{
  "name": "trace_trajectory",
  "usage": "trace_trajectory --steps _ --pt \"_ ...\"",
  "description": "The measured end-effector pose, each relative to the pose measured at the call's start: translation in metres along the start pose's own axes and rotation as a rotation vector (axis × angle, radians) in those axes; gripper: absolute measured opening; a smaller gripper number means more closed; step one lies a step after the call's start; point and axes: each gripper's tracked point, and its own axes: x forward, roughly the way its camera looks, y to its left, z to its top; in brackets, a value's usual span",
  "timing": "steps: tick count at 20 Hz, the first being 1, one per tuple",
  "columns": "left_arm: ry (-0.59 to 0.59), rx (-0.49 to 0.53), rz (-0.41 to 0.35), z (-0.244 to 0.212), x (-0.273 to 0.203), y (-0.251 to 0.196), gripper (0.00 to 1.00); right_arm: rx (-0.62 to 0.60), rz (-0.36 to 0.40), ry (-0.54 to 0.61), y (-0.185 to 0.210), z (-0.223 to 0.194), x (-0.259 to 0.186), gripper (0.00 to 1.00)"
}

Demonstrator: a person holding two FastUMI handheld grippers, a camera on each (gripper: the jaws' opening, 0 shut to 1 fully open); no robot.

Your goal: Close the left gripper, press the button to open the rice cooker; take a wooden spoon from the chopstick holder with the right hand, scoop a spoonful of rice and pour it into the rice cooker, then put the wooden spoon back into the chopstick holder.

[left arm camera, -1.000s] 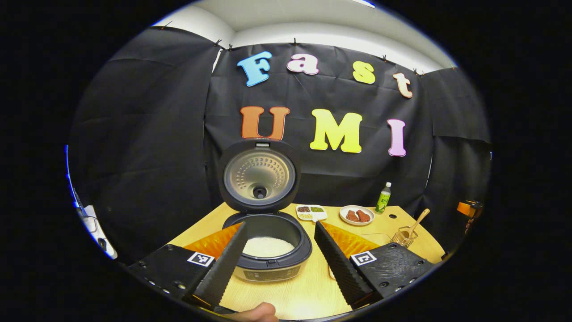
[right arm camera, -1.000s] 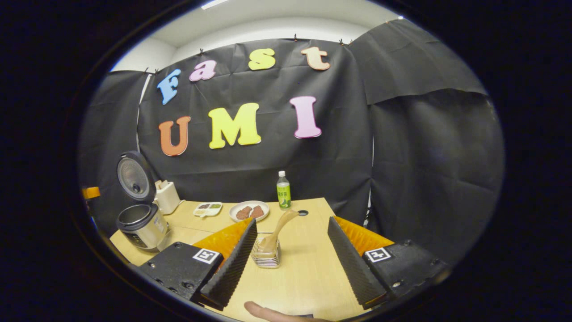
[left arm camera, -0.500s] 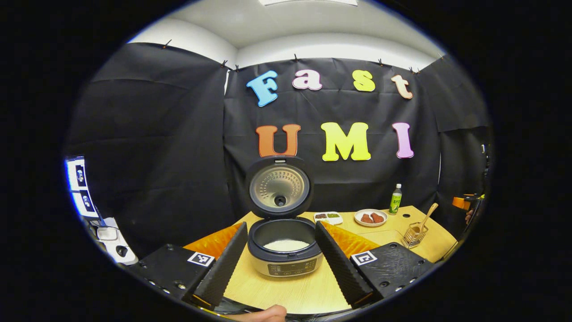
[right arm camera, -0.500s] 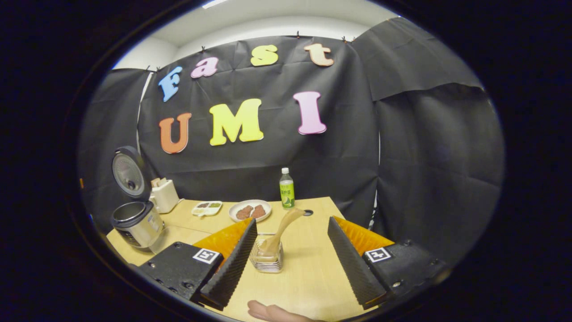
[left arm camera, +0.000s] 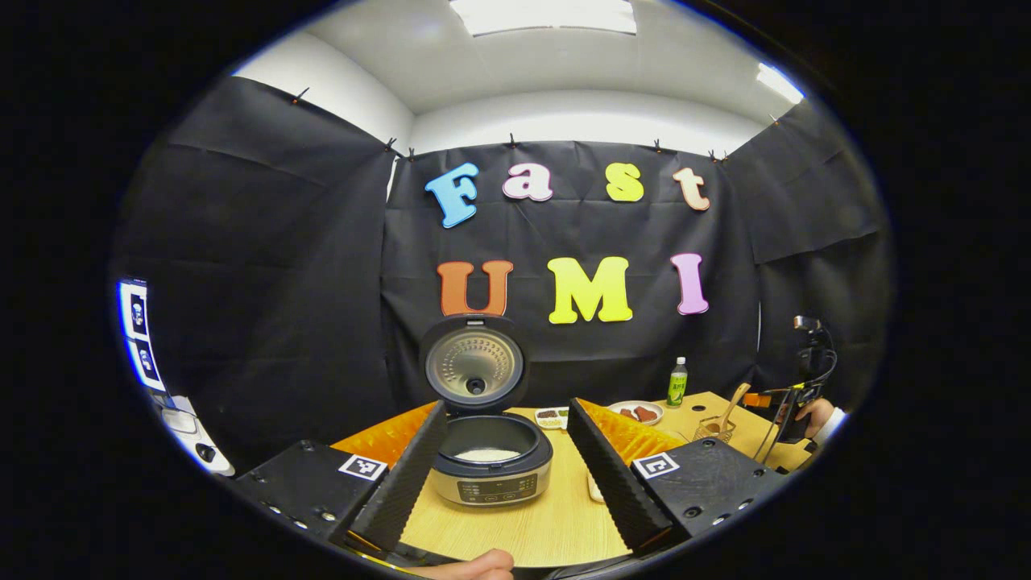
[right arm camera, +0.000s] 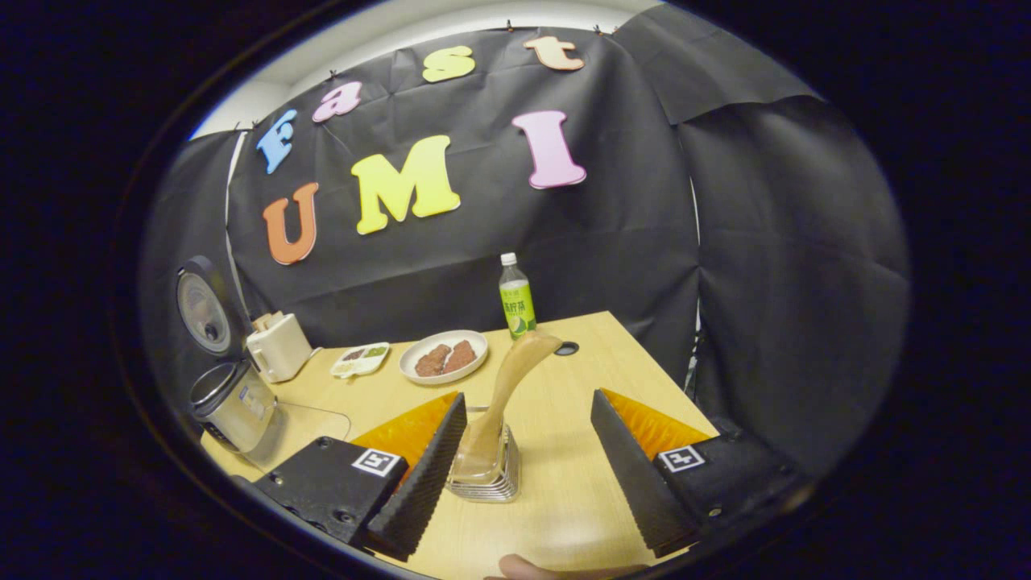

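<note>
Wooden spoon [right arm camera: 506, 385] stands in chopstick holder [right arm camera: 487, 471] on counter [right arm camera: 564, 491], handle leaning up-right. Likely light, stiff, smooth; best pinched mid-handle above the holder rim. Right claw [right arm camera: 527, 475] wide apart, empty, holder just ahead between fingers. Left claw [left arm camera: 503, 475] also spread, empty, facing open rice cooker [left arm camera: 491, 459].

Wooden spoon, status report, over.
Both claws open, empty. Wooden spoon standing in chopstick holder, ahead of right claw. Rice cooker lid up. Nothing blocking.
</note>
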Motion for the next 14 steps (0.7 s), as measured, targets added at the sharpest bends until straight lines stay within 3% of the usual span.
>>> trace_trajectory --steps 3,4,5,6,10,11,12,14 --pt "-0.001 0.001 -0.016 -0.004 -0.001 -0.005 0.95 0.014 0.028 0.006 0.011 -0.006 0.027 1.0" --pt "-0.005 0.0 -0.019 -0.003 -0.001 -0.006 0.95 0.011 0.037 0.017 0.013 -0.011 0.037 0.89" --pt "-0.008 -0.006 -0.024 -0.002 -0.001 -0.009 0.95 0.002 0.032 0.017 0.014 -0.013 0.044 0.89" --pt "-0.007 -0.01 -0.017 -0.001 -0.001 -0.01 0.95 -0.002 0.023 0.016 0.013 -0.013 0.05 1.0" --pt "0.008 0.003 -0.033 -0.006 -0.005 -0.026 0.95 -0.012 -0.044 0.006 0.005 -0.016 0.069 1.0" --pt "0.016 0.003 -0.051 -0.009 -0.008 -0.033 1.0 0.003 0.015 0.02 0.018 -0.02 0.073 1.0" --pt "0.024 0.002 -0.062 -0.012 -0.01 -0.037 0.95 0.01 0.103 0.063 0.037 -0.027 0.074 0.76" --pt "0.02 0.003 -0.076 -0.012 -0.012 -0.041 0.95 0.014 0.129 0.099 0.044 -0.032 0.072 0.27"
